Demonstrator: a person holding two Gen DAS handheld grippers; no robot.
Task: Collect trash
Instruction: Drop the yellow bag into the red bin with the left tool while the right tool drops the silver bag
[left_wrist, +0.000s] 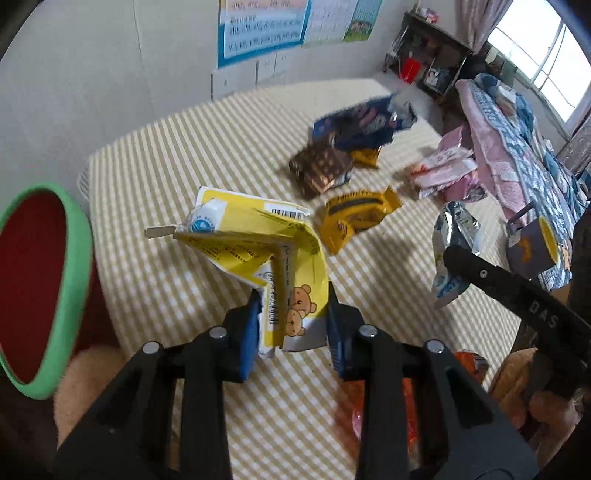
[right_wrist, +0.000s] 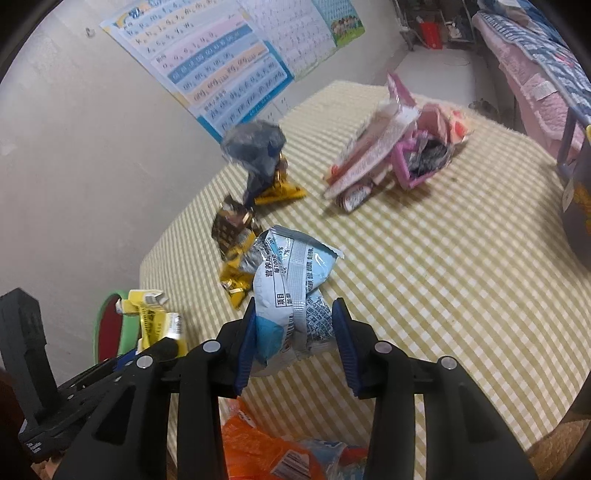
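My left gripper (left_wrist: 291, 325) is shut on a crumpled yellow carton (left_wrist: 258, 243) with bear pictures, held above the checked tablecloth (left_wrist: 184, 155). A red bin with a green rim (left_wrist: 44, 288) stands just to its left, off the table's edge. My right gripper (right_wrist: 295, 332) is shut on a light blue and silver snack bag (right_wrist: 291, 288), also lifted off the cloth. The left wrist view shows that bag (left_wrist: 454, 240) at the right, on the right gripper's black finger. In the right wrist view the yellow carton (right_wrist: 151, 317) hangs beside the bin (right_wrist: 110, 325).
More trash lies on the table: a brown wrapper (left_wrist: 321, 170), a dark blue bag (left_wrist: 358, 125), a gold wrapper (left_wrist: 354, 218), pink wrappers (left_wrist: 439, 173). An orange bag (right_wrist: 266, 443) lies at the near edge. A grey mug (left_wrist: 532, 247) stands at the right.
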